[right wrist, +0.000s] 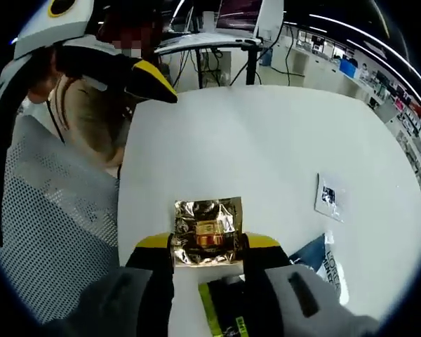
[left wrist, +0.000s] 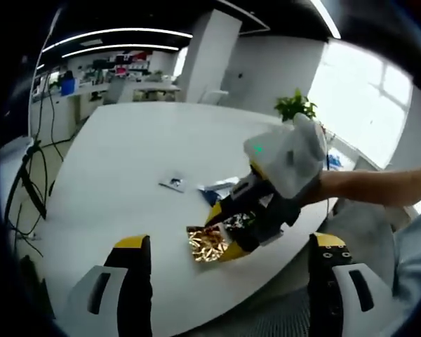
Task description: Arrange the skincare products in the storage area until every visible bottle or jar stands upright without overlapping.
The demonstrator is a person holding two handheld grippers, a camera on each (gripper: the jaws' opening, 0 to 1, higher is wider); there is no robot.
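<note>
Foil packet lies on bench near its edge, between the right tool's jaws. Flat card lies ahead-right of that tool. A pouch sits just right of it. Left tool hangs over the bench edge, apart.

An open-plan office: a large round-edged white table stands before rows of cluttered desks with dark monitors and hanging black cables. Long white ceiling strip lights run overhead, a bright tall window lights one side, and a green potted plant sits beside it
</note>
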